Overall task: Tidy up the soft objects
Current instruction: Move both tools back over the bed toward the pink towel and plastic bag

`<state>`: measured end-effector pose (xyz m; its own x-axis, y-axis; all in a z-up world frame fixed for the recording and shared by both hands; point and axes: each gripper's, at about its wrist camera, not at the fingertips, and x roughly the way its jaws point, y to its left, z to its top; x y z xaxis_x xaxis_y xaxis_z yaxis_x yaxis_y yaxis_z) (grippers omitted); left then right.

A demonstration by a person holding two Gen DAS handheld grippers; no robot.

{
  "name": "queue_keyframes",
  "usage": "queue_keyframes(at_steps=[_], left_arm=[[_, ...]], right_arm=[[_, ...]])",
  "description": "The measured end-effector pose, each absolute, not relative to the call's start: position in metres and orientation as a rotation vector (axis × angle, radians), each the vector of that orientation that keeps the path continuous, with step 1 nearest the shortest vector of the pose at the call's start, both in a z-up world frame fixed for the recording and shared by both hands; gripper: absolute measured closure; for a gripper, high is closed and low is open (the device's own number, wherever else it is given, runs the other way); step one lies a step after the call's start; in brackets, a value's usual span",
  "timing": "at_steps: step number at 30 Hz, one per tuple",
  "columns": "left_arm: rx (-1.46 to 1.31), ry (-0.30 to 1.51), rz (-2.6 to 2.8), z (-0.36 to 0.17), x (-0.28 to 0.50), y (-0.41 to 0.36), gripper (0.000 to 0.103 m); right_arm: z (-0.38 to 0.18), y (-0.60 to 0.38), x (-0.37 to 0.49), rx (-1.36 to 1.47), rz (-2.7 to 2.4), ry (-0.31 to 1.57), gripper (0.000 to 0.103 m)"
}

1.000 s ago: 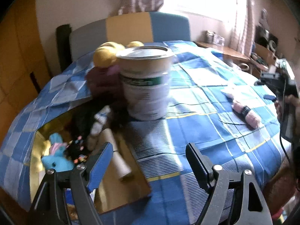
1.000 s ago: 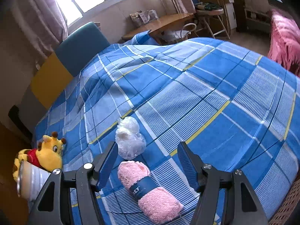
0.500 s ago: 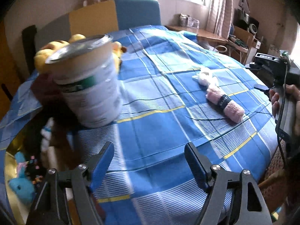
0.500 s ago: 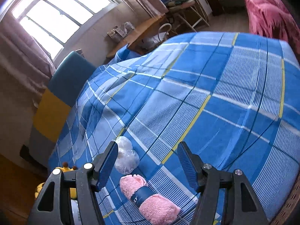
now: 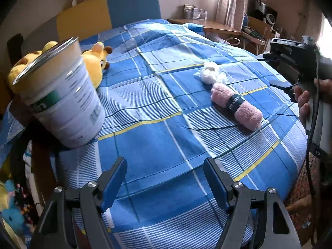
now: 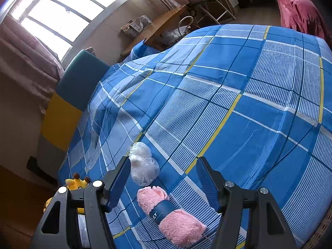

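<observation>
- Right wrist view: your right gripper [image 6: 161,178] hangs over the pink towel roll [image 6: 170,215], jaws standing apart and empty, pads clear of the roll on both sides.
- Towel lies on the plaid bedspread [image 6: 238,103], banded round its middle by a dark label. White bagged bundle [image 6: 143,166] sits touching or just beside its far end; can't tell which.
- Left wrist view: your left gripper [image 5: 164,182] is wide and empty, over bare bedspread, well apart from the towel [image 5: 235,105].
- Tin [image 5: 60,99] stands at the left edge of the bed; yellow plush [image 5: 94,63] lies just behind it. Below the tin, a gold-lined box [image 5: 6,188] with toys inside looks like the place for the soft things. That's my guess only.
- Likely step: right-hand grasp of the towel.
- Do it well: centre your jaws across the label band, where the roll is bound tight; gripping a loose end may let it unroll.
- Come down until the pads bracket the roll, then close firmly, since plush fabric compresses.
- Keep the left pad off the bagged bundle, or you'll drag it along.
- Mind pinching the bedspread under the roll.
- Keep your left gripper clear of the tin; it looks easy to tip.
</observation>
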<state>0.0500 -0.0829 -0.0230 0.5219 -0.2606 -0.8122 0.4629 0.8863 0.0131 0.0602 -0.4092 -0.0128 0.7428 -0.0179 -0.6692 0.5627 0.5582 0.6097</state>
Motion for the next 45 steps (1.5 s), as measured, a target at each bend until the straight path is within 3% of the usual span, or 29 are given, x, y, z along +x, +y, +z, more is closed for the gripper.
queue_keyframes(at_steps=[16, 26, 45], left_arm=[[0.28, 0.916, -0.491, -0.022, 0.051, -0.111, 0.027], [0.272, 0.951, -0.548, -0.026, 0.061, -0.129, 0.039], [0.117, 1.087, -0.67, -0.03, 0.101, -0.177, 0.04]], right_arm=[[-0.013, -0.414, 0.055, 0.983, -0.347, 0.629, 0.036], [-0.008, -0.418, 0.047, 1.02, -0.32, 0.556, 0.036], [-0.009, -0.419, 0.047, 1.053, -0.284, 0.541, 0.036]])
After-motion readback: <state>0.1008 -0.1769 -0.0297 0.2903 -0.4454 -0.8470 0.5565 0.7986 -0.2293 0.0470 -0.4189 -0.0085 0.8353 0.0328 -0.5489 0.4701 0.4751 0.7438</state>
